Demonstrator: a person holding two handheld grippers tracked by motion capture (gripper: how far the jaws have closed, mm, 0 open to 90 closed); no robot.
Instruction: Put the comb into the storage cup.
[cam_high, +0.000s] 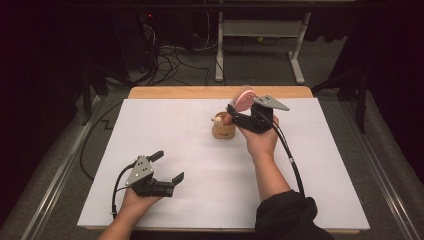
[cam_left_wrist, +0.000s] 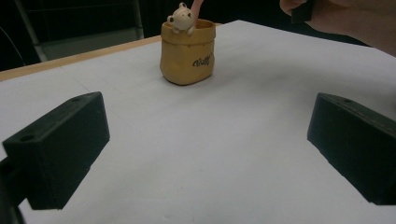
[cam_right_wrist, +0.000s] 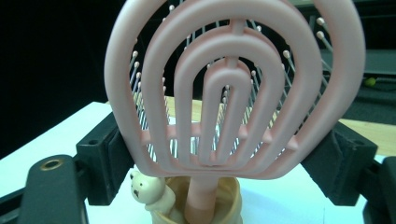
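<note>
A pink hairbrush (cam_high: 243, 100) stands upright with its handle down inside a small tan cup (cam_high: 223, 131) at the middle back of the white sheet. A little bear figure (cam_high: 218, 120) clings to the cup's rim. My right gripper (cam_high: 240, 113) is shut on the hairbrush head (cam_right_wrist: 238, 28), one jaw against each edge, just above the cup (cam_right_wrist: 231, 193) and the bear (cam_right_wrist: 147, 191). My left gripper (cam_high: 169, 166) rests open on the sheet at the front left, nothing between its jaws. The left gripper (cam_left_wrist: 205, 144) faces the cup (cam_left_wrist: 187, 58), the bear (cam_left_wrist: 181, 18) and the brush handle (cam_left_wrist: 197, 7).
A white sheet (cam_high: 210, 175) covers most of the wooden table (cam_high: 200, 92). The right hand (cam_left_wrist: 355, 23) hangs over the sheet beside the cup. Beyond the table's far edge are a desk frame (cam_high: 260, 30) and cables (cam_high: 170, 57) on the floor.
</note>
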